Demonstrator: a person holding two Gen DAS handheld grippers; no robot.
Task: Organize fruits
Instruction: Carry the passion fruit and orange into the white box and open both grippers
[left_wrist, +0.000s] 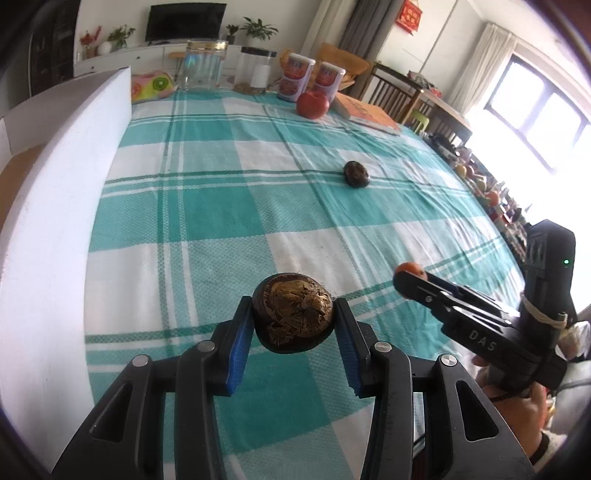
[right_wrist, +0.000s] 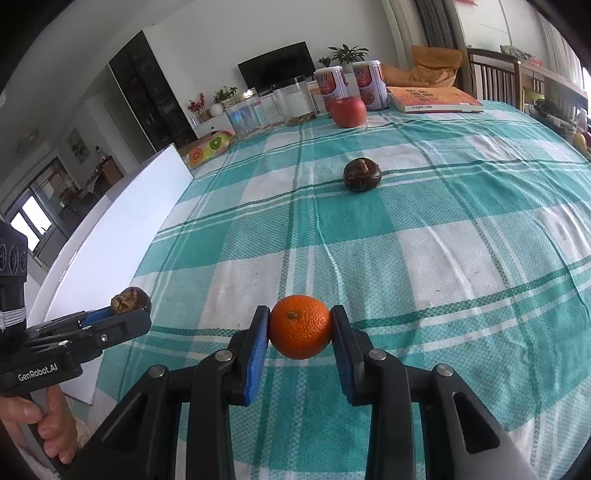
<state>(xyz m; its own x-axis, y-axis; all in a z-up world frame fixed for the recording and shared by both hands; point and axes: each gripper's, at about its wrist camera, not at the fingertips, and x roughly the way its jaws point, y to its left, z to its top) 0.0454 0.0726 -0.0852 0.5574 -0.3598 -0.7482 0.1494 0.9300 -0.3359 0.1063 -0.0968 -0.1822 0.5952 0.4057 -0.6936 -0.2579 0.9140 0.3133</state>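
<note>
You've got a dark fruit (left_wrist: 293, 313) clamped left, the orange (right_wrist: 300, 327) clamped right, with another dark fruit (right_wrist: 362, 174) and the apple (right_wrist: 348, 112) left on the counter (right_wrist: 461, 258).

**A lived-in home living room**

We're in someone's home: television (right_wrist: 275, 66) on a white cabinet (left_wrist: 147, 55), potted plants (left_wrist: 258, 28) beside it, curtains (left_wrist: 476, 62) at the window (left_wrist: 535, 110), wooden chairs (right_wrist: 491, 81), and a checked tablecloth (right_wrist: 406, 240).
</note>
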